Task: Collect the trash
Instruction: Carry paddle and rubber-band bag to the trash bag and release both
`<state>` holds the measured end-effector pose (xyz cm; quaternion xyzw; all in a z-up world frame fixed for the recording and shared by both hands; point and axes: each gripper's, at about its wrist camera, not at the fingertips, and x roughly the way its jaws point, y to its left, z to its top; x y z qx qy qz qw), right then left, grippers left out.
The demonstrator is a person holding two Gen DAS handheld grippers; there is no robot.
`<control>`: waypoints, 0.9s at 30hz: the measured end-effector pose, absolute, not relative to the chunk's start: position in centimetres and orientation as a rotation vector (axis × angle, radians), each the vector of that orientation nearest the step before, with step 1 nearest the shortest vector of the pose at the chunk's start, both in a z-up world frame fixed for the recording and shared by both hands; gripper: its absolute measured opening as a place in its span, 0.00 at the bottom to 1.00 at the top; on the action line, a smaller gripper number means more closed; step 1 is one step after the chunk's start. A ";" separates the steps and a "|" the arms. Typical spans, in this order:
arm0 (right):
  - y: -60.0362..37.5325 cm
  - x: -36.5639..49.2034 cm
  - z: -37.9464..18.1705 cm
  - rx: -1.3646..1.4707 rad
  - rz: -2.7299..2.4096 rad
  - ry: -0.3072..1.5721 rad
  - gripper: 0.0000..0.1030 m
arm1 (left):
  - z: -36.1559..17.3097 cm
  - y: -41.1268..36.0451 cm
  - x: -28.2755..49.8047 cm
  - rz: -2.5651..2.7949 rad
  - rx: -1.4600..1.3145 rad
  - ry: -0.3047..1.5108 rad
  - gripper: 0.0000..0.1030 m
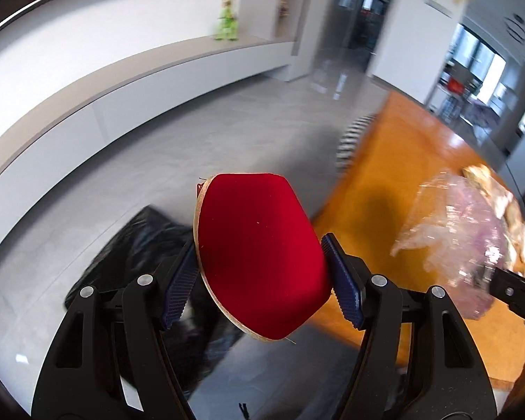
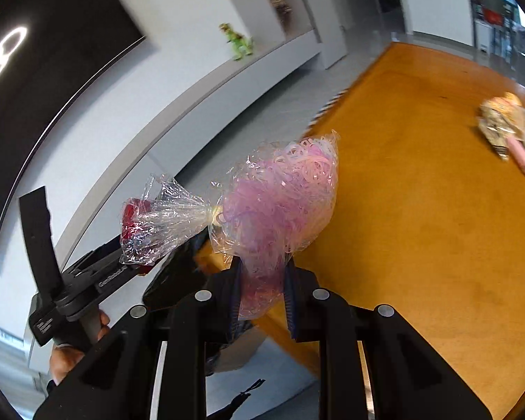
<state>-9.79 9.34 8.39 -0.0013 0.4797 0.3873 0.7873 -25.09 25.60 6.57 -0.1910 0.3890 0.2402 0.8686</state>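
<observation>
A red-faced paddle blade [image 1: 259, 259] with a wooden edge sits tilted between the blue pads of my left gripper [image 1: 259, 245], which is shut on it. Under it an open black trash bag [image 1: 140, 245] lies on the grey floor. My right gripper [image 2: 262, 266] is shut on a clear plastic bag of pink rubber bands [image 2: 280, 196], held over the corner of the orange table [image 2: 420, 210]. The same plastic bag [image 1: 455, 231] shows at the right of the left wrist view. The black bag [image 2: 178, 280] is partly hidden behind it.
A crumpled gold wrapper [image 2: 500, 126] and a pink item [image 2: 523, 157] lie on the table's far right. A long white ledge [image 1: 122, 98] with a green toy dinosaur [image 1: 227, 21] runs along the wall. A person's hand [image 2: 70, 357] holds the left gripper's handle.
</observation>
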 end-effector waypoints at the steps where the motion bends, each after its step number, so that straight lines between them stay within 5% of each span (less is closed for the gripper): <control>1: 10.7 -10.6 8.2 -0.022 0.868 1.039 0.22 | 6.2 26.5 -25.9 0.526 -0.415 0.814 0.65; 16: 25.5 -16.1 3.4 -0.194 1.089 1.148 0.22 | 0.7 36.7 -36.1 0.831 -0.594 0.866 0.65; 18: 28.1 -15.7 3.0 -0.214 1.108 1.157 0.37 | 0.1 37.5 -36.5 0.851 -0.615 0.869 0.67; 20: 29.8 -15.6 2.7 -0.263 1.083 1.155 0.67 | -0.3 38.3 -36.8 0.892 -0.618 0.878 0.87; 21: 29.5 -15.2 2.7 -0.252 1.071 1.142 0.69 | -0.2 38.6 -37.0 0.924 -0.619 0.868 0.94; 27: 28.6 -14.3 3.8 -0.197 1.111 1.115 0.69 | 0.3 40.1 -39.6 1.016 -0.708 0.819 0.94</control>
